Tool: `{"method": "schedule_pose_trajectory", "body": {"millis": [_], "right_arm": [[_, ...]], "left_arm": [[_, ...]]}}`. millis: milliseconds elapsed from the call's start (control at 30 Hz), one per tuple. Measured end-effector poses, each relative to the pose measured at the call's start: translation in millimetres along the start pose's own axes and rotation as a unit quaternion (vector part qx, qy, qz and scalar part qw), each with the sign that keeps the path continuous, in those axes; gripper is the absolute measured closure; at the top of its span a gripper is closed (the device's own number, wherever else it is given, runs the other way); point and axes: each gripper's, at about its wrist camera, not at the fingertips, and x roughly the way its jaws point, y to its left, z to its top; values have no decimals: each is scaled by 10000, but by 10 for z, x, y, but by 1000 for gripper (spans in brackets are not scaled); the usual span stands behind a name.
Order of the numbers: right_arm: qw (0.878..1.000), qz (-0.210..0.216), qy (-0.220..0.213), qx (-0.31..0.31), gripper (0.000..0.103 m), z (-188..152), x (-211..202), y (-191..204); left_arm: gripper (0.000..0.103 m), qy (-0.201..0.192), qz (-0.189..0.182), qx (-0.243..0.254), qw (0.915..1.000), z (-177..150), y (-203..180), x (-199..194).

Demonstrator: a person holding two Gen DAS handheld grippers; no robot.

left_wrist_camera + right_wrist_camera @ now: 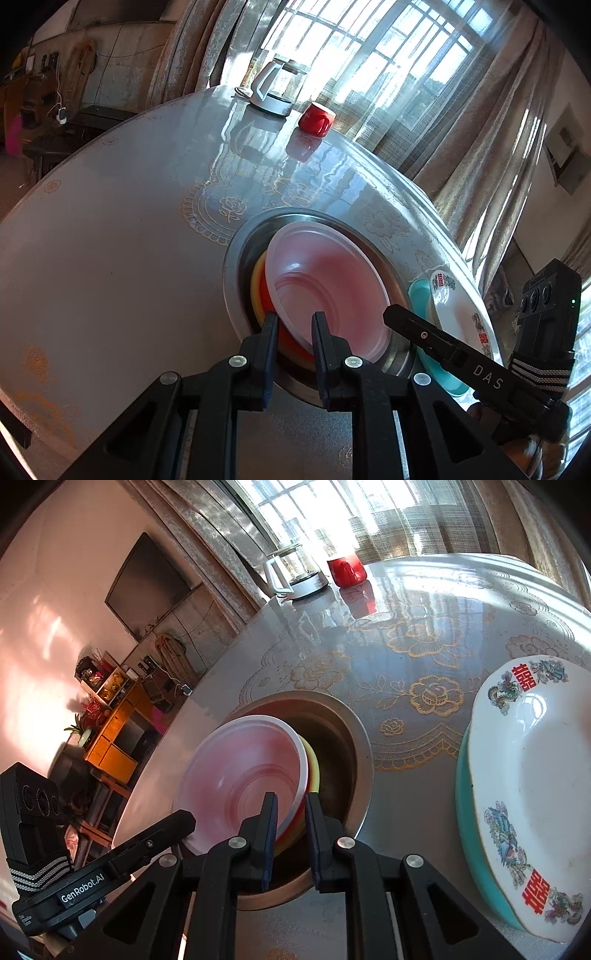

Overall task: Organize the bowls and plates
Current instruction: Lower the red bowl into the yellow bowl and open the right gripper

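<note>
Both the left gripper (294,325) and right gripper (291,805) clench the stacked bowls' (328,291) rim; only the right view shows the television (147,587).

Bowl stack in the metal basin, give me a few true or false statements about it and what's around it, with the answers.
1. A translucent pink bowl tops the bowl stack. True.
2. The left gripper hangs far from the stack. False: its fingers straddle the bowls' near rims.
3. The red mug lies on its side. False: it stands upright beside the kettle.
4. The white patterned plate rests on a teal dish. True.
5. The right gripper grips the plate. False: its fingers straddle the stacked bowls' rims.
</note>
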Motion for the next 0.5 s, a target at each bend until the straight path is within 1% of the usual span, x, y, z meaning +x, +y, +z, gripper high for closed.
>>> {"method": "schedule_pose_trajectory", "body": {"millis": [100,300,433,467,500], "right_arm": [[9996,-157,-52,-213,88,7,10,44],[9986,-305,-79,-415,89,6,43,66],[9979,-397,-153,-479,90,19,24,60],[9979,-405,-167,-473,90,25,16,50],[9979,-410,-162,-479,90,31,14,46]], "left_arm": [[85,-78,143,166,9997,-22,-52,7],[85,-174,368,389,9984,-42,-118,34],[84,-174,460,398,9980,-26,-122,42],[81,-213,495,427,9976,-26,-128,31],[77,-258,510,467,9973,-31,-138,16]]}}
